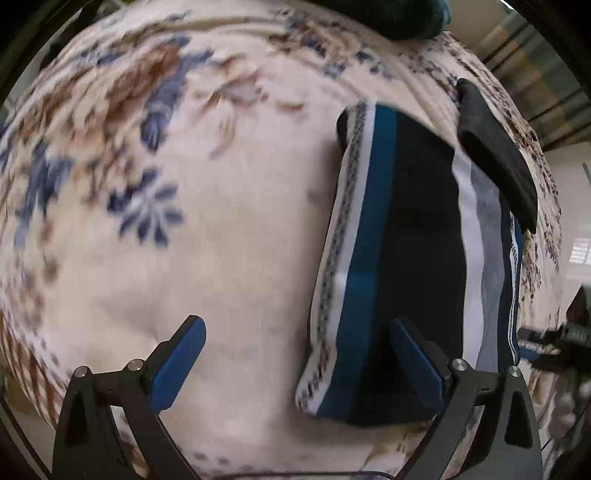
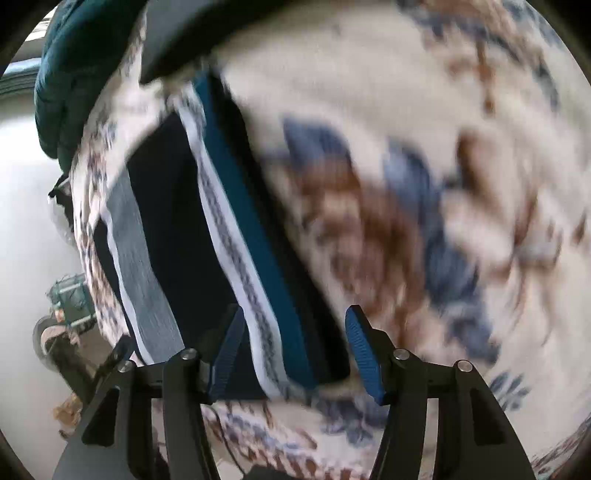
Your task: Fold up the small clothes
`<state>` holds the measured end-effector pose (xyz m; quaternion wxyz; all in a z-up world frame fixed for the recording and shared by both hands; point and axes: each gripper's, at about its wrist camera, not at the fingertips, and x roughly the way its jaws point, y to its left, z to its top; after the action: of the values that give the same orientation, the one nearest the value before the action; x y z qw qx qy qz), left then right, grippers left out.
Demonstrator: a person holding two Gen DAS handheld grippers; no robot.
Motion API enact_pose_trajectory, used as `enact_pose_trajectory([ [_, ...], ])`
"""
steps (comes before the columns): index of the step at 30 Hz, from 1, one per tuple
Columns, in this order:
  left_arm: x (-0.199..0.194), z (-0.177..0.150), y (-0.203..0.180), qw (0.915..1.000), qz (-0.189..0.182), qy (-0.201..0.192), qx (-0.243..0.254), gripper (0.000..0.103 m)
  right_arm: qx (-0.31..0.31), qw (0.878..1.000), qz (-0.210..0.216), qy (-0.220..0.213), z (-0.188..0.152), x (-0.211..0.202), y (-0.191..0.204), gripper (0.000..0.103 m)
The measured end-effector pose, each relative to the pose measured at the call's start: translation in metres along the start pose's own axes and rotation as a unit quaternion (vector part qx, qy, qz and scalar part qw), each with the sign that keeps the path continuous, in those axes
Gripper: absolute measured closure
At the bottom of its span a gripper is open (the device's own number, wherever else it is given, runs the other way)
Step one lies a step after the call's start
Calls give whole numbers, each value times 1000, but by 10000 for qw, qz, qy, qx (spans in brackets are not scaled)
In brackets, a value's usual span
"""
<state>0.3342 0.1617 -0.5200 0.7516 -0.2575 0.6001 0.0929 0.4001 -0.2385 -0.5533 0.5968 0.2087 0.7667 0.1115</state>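
A folded striped garment (image 1: 402,258), in navy, teal, white and grey bands, lies flat on a floral bedspread (image 1: 207,206). My left gripper (image 1: 297,363) is open just above the spread, its right finger over the garment's near edge and its left finger over bare spread. A dark finger of the other gripper (image 1: 495,155) rests at the garment's far right corner. In the right wrist view the same garment (image 2: 192,236) lies ahead at left. My right gripper (image 2: 295,354) is open and straddles the garment's near end. The view is motion-blurred.
A teal quilted jacket (image 2: 62,74) lies at the bed's edge, also at the top of the left wrist view (image 1: 399,18). The bed edge drops to a pale floor (image 2: 26,221) with clutter (image 2: 66,317) beside it.
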Motion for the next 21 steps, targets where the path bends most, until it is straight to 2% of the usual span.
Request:
enact_pose_trajectory([
  [1,1,-3,1,10000,-21,31,-74,2,-2,10000,1,-80,-10,2,0,92],
  [2,0,-5,1,9999,-23,37,-109,2,-4,9999,-60,-162,-19,2,1,97],
  [7,-14,-12,-2,9998,129,-69,-117,2,32,9947,-313,-974,-38,-34,4,98],
  [8,-17,-13,-2,9998,145,-74,-140,2,113,9940,-388,-1013,-39,-37,-1,98],
  [10,-21,-15,-1,9996,90,-53,-250,2,94,9955,-566,-758,-37,-29,-7,97],
  [12,-26,-19,-1,9992,-8,-9,-391,2,23,9962,-759,-417,-34,-17,-8,94],
  [15,-36,-34,1,9978,-184,89,-626,2,313,9973,-591,-298,-38,-17,-11,70],
  [16,-37,-40,1,9970,-263,152,-714,2,531,9969,-435,-387,-45,-24,-15,59],
  [17,-37,-45,1,9963,-308,203,-782,2,735,9958,-242,-482,-53,-28,-19,51],
  [19,-27,-54,-1,9935,-535,387,-928,2,1196,9914,277,-462,-69,-26,-29,44],
  [20,-18,-58,-2,9917,-591,511,-1022,2,1389,9879,567,-388,-74,-20,-33,43],
  [21,-8,-59,-2,9873,-816,607,-1223,3,1668,9798,1072,-257,-80,-5,-39,43],
])
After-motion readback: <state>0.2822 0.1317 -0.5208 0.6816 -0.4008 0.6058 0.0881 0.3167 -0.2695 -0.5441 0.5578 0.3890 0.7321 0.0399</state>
